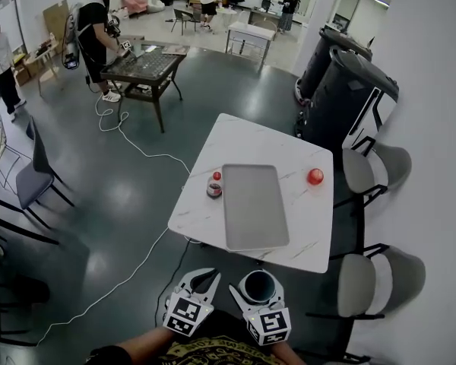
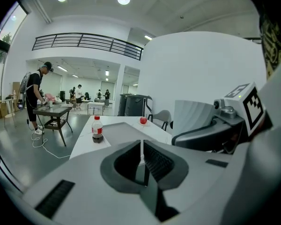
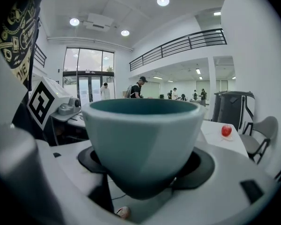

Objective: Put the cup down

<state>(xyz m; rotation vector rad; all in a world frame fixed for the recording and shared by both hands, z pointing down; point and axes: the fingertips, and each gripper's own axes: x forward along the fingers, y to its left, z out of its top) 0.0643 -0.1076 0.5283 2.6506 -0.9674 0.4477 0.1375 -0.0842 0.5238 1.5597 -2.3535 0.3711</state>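
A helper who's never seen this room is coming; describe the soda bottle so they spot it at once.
Find the white table on the dark floor, with a grey tray on it. The bottle stands upright just off the tray's left edge. It has a red cap and dark contents, while the round red object sits off the tray's right side.

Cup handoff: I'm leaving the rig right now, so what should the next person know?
Right gripper: shut on the cup, which is upright and off the table, just short of its near edge.
Left gripper: jaws together, empty.
On the table: grey tray in the middle, bottle at its left side, red fruit towards the right edge.
Done: cup is in grip.
Left: carry it over the table, set it down, release.
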